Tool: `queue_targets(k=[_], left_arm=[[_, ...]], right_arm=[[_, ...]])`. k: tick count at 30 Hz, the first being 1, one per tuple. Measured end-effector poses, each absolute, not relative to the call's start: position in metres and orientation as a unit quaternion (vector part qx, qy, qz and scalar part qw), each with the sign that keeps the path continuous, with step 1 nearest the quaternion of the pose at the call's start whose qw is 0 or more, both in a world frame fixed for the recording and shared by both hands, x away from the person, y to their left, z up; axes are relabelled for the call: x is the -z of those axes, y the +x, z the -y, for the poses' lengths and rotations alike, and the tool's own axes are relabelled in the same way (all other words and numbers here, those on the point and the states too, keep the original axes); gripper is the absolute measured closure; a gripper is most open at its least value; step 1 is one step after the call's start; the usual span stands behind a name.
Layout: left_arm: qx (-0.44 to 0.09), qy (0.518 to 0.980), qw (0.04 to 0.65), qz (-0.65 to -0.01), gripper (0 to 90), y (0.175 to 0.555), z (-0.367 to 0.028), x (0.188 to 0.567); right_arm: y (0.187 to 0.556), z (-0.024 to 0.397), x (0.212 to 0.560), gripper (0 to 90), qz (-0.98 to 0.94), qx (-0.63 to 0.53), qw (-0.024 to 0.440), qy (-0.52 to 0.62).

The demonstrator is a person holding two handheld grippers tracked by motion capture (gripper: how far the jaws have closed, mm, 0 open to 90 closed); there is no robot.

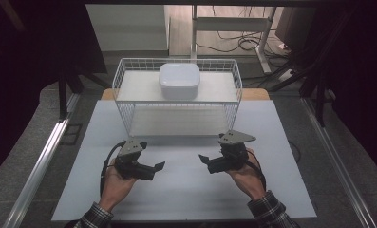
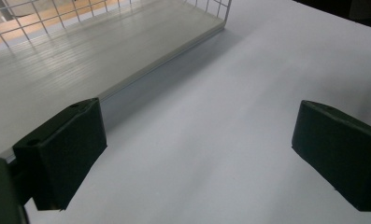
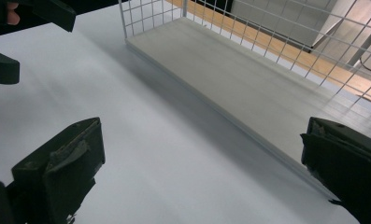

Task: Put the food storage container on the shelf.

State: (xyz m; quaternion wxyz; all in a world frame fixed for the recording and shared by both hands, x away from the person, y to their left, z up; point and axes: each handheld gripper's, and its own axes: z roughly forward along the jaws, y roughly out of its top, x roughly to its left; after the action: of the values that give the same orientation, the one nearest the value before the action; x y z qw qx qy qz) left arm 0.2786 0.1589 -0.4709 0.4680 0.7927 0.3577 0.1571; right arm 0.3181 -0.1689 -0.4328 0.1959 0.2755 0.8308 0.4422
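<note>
White lidded box (image 1: pixel 179 80), rounded corners, atop wire rack (image 1: pixel 124 111)

Dim surroundings are darkening the edges; overhead light is brightening the white rectangular tabletop (image 1: pixel 186 190); soft shadows, mild blur.

Plaid sleeves, black grippers, grey plates.
</note>
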Motion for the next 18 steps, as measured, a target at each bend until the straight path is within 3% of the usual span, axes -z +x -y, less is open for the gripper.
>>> queue_targets(k=[18], left_arm=[[-0.156, 0.786, 0.464, -0.377, 3.2, 0.258, -0.179, 0.484]], right_arm=[[0.298, 0.189, 0.438, 0.0, -0.830, -0.437, 0.198, 0.284]])
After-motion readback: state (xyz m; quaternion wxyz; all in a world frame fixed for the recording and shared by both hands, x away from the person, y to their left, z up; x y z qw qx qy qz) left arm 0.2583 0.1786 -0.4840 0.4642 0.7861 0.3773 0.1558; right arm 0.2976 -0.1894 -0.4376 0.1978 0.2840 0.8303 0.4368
